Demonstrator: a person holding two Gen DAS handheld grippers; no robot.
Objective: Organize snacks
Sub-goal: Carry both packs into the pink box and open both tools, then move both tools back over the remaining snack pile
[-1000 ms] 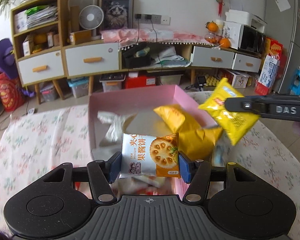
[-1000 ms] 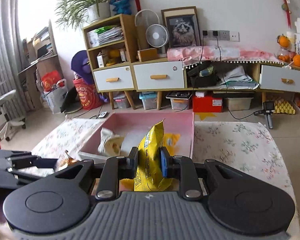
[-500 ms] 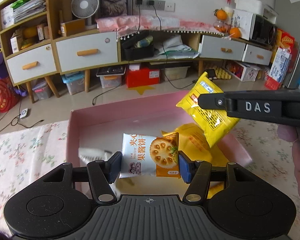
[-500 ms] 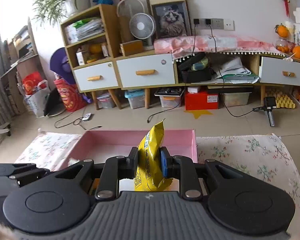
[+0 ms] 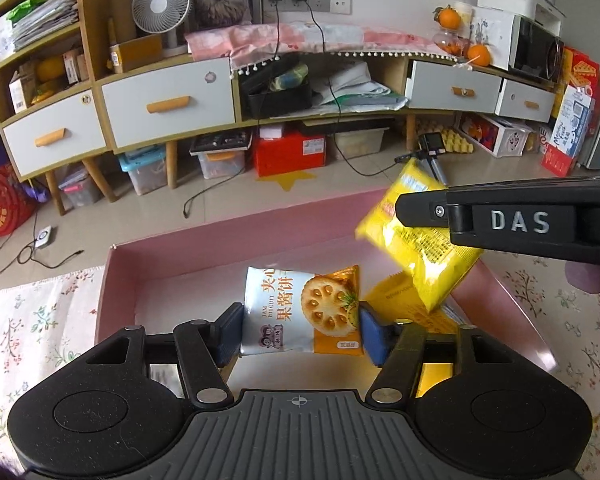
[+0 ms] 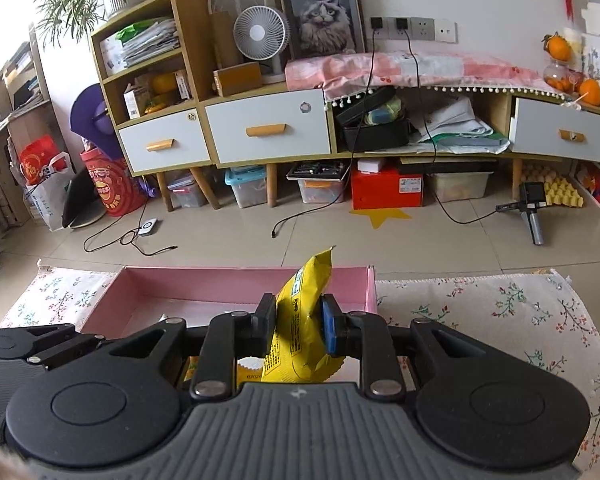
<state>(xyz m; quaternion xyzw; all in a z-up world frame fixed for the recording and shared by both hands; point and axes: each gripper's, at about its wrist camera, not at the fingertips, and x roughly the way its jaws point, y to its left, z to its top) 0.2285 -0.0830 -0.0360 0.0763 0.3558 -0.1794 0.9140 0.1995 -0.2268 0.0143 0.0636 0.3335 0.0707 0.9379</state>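
Between the left gripper (image 5: 302, 330) fingers sits the jam biscuit packet (image 5: 300, 312), label facing the camera, and the jaws are opening around it; a sliver of gap shows at the left pad, the right pad looks right at the packet's edge. This gripper tilts downward over the pink box (image 5: 236, 236), whose floor lies straight ahead and below. Ahead and to the right, another black gripper arm reaches in from the side, level, with a yellow snack bag (image 5: 420, 256) hanging at a slant from its tip above the box's right part. More yellow packets (image 5: 400, 300) lie just beyond the right finger, inside the box.

Over to the right wrist view: the right gripper (image 6: 298, 324) pinches the yellow snack bag (image 6: 300, 320) edge-on and upright, pads against both faces, jaws easing apart. It points down over the pink box (image 6: 236, 280), near its right wall. Off to the left, low, the other gripper's black body shows. The floral-clothed desk (image 6: 500, 312) spreads out to the right.
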